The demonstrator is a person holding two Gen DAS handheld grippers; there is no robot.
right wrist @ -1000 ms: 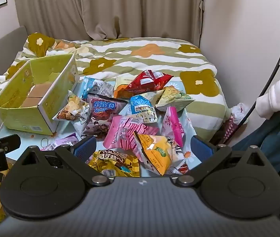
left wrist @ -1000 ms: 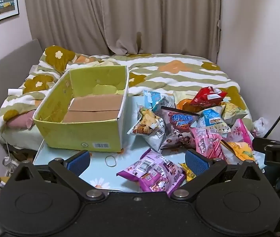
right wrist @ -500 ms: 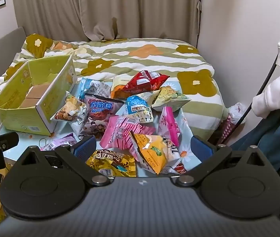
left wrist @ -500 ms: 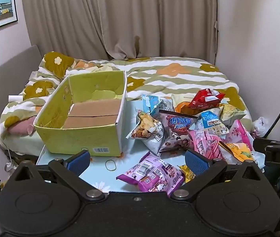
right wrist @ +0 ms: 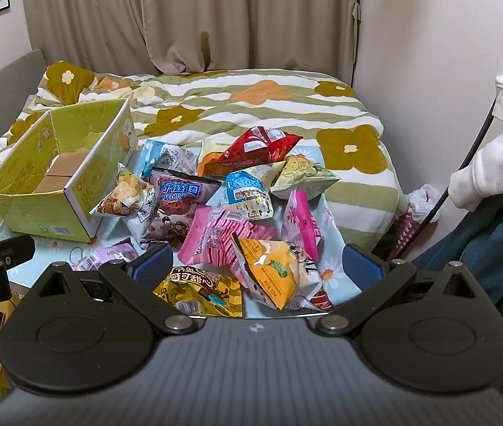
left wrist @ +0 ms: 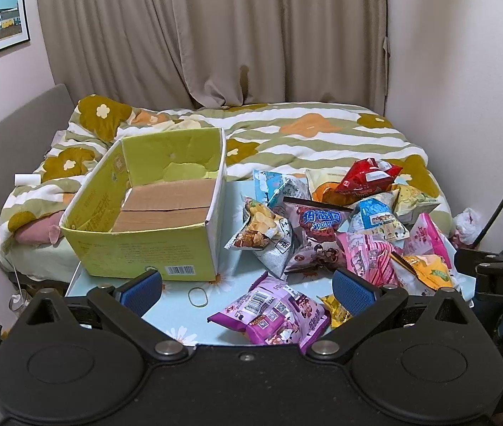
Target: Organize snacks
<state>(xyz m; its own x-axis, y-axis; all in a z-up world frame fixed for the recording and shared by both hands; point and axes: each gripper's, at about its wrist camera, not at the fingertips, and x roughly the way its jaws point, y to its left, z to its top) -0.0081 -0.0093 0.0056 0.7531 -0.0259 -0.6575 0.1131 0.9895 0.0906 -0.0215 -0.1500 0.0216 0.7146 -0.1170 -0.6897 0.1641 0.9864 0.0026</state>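
A yellow-green cardboard box [left wrist: 138, 248] [right wrist: 49, 209] stands open and empty at the left of a pale blue table [left wrist: 180, 305]. To its right lies a pile of several snack bags: a purple bag [left wrist: 272, 314], a pink bag [right wrist: 219, 234], an orange-yellow bag [right wrist: 272, 273], a red bag [right wrist: 258, 147] and a brown-yellow bag [right wrist: 201, 291]. My left gripper [left wrist: 248, 287] hovers open just above the purple bag. My right gripper [right wrist: 257, 266] is open above the orange-yellow bag. Neither holds anything.
A rubber band [left wrist: 197, 296] lies on the table in front of the box. Behind the table is a bed with a flowered striped quilt [left wrist: 287, 138]. A person's white sleeve [right wrist: 500, 149] is at the right. Curtains and walls close off the back.
Both cameras have risen and pulled back slightly, so the box and bags sit lower in view. The bags and the box have not moved.
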